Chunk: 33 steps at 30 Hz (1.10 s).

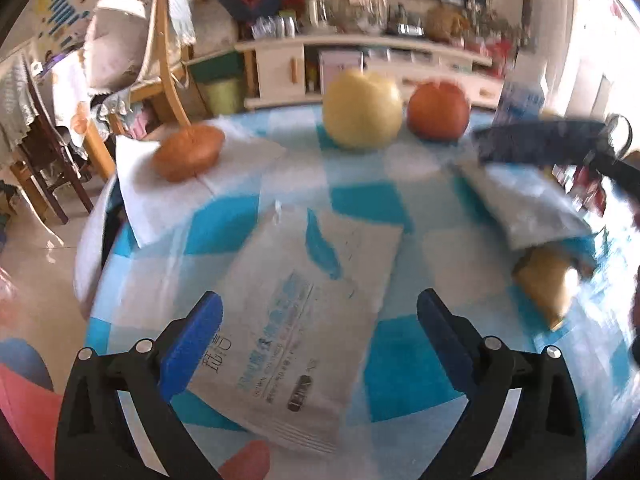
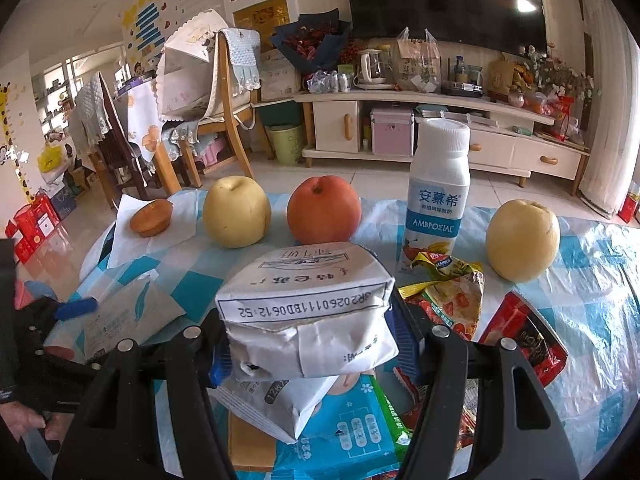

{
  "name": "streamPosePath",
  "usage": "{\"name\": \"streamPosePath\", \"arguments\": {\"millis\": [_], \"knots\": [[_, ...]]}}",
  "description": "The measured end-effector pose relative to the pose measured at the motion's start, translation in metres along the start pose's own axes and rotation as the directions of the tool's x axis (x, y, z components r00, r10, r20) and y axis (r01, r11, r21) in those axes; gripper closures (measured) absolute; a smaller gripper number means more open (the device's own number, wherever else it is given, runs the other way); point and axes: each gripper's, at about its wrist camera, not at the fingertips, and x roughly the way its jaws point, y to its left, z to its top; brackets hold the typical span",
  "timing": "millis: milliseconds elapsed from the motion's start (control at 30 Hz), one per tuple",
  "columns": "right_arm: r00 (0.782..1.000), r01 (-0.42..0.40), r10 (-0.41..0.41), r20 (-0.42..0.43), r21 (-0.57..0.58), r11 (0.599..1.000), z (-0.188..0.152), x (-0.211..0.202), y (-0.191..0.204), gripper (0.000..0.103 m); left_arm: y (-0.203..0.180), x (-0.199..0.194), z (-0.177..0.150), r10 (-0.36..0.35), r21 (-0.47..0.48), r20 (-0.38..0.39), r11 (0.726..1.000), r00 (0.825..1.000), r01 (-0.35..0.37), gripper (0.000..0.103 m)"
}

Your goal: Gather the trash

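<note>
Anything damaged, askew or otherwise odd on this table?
Yes. The white carton clamped in the right gripper is crushed, creased and punctured near its lower left corner. Empty wrappers lie crumpled beside the upright yogurt bottle. A flat white packet lies askew under the open left gripper. Nothing looks spilled.

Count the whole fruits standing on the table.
3: a yellow pear beside the muffin, a red apple in the middle, another yellow pear right of the yogurt bottle. None looks hidden.
</note>
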Motion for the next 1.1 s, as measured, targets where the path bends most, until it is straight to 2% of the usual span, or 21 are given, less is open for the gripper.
{"name": "streamPosePath", "arguments": {"millis": [33,100,233,300,333,367,467,567,733,1100], "knots": [[1.0,-0.002,0.002,0.001,0.001,1.0,0.001,0.0,-0.001,0.039,-0.001,0.006,-0.001,-0.002,0.016,-0.032,1.0,0.999,0.002,0.006],[1.0,-0.005,0.005,0.003,0.001,1.0,0.001,0.0,-0.001,0.039,0.003,0.004,-0.001,-0.063,0.005,-0.014,0.998,0.998,0.063,0.006],[1.0,-0.007,0.007,-0.001,0.005,1.0,0.0,0.0,-0.002,0.039,-0.007,0.007,-0.001,-0.039,0.062,-0.033,0.997,0.999,0.041,0.007],[1.0,-0.008,0.008,-0.005,0.008,1.0,-0.001,0.001,-0.003,0.039,-0.009,0.003,-0.001,-0.028,0.064,-0.017,0.998,0.999,0.029,0.017],[1.0,-0.01,0.01,-0.007,0.01,1.0,-0.001,0.001,-0.003,0.039,-0.01,-0.001,-0.001,-0.007,0.068,-0.001,0.998,1.0,0.007,0.038],[1.0,-0.011,0.011,-0.008,0.01,1.0,-0.001,0.002,-0.003,0.039,-0.01,-0.002,0.001,0.006,0.07,-0.004,0.998,1.0,-0.006,0.044],[1.0,-0.012,0.012,-0.008,0.01,1.0,0.0,0.002,-0.003,0.039,-0.014,-0.006,0.0,0.0,0.085,0.003,0.996,1.0,0.0,0.059],[1.0,-0.012,0.012,-0.008,0.01,1.0,-0.001,0.003,-0.003,0.039,-0.024,-0.007,0.001,0.021,0.121,0.011,0.992,1.0,-0.022,0.069],[1.0,-0.012,0.012,-0.007,0.009,1.0,-0.001,0.003,-0.003,0.039,-0.023,-0.011,0.004,-0.002,0.092,0.025,0.996,1.0,-0.001,0.084],[1.0,-0.012,0.012,-0.007,0.01,1.0,-0.001,0.003,-0.003,0.039,-0.018,-0.012,0.008,0.013,0.072,0.049,0.997,0.999,-0.016,0.093]]}}
